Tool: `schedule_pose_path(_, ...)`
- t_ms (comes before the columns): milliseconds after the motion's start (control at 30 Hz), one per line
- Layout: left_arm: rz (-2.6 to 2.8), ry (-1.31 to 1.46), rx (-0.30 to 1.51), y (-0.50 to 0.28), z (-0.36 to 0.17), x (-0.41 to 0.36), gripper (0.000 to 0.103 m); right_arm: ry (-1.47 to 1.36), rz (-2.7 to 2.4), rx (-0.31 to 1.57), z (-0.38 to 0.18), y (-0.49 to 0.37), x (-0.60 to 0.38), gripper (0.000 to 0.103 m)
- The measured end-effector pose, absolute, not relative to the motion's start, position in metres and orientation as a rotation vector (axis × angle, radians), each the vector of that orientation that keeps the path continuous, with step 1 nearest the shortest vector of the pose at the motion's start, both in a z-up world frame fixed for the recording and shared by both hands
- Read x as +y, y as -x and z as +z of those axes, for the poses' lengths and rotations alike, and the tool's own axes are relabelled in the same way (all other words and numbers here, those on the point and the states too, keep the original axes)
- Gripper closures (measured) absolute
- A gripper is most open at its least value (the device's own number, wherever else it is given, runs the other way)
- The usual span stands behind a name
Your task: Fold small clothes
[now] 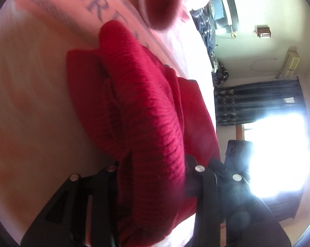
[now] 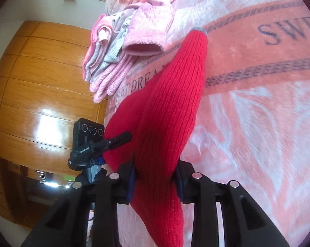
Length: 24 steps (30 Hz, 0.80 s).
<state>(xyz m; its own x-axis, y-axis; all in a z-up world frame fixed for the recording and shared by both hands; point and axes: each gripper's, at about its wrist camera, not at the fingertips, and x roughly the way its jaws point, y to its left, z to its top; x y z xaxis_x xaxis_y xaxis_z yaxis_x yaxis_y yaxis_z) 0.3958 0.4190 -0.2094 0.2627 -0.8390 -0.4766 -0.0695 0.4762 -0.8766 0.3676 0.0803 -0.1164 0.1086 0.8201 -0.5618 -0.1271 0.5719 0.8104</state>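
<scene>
My left gripper (image 1: 152,173) and right gripper (image 2: 156,177) each clamp the red knit garment (image 2: 167,111), which hides their fingertips, above the pink blanket (image 2: 257,103).

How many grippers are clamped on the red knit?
2. The right gripper pinches the red knit garment near its lower end; the left gripper grips another part, also seen at left in the right wrist view.

Red ribbed knit garment (image 2: 167,111), grey-trimmed, on a pink-and-salmon blanket (image 2: 257,123) with dark lettering.
</scene>
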Motion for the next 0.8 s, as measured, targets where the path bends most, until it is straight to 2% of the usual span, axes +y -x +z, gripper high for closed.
schedule_pose_path(200, -0.732, 0.975, 1.28, -0.352, -0.201, 0.349, 0.07, -0.647, 0.726, 1.316, -0.097, -0.31, 0.014, 0.072)
schedule_pose_path(467, -0.755, 0.9, 1.353, -0.295, -0.217, 0.285, 0.069, -0.664, 0.645, 1.372, -0.133, -0.229, -0.029, 0.071)
schedule_pose_path(600, -0.751, 0.816, 1.306, -0.302, -0.225, 0.272, 0.061, -0.639, 0.605, 1.353, -0.158, -0.227, -0.023, 0.069)
schedule_pose_path(700, -0.778, 0.771, 1.25, -0.303, -0.223, 0.263, 0.06, -0.625, 0.636, 1.319, -0.163, -0.229, -0.02, 0.066)
schedule_pose_path(800, -0.778, 0.741, 1.215, -0.29, -0.215, 0.259, 0.053, -0.599, 0.633, 1.287, -0.156, -0.218, -0.025, 0.058)
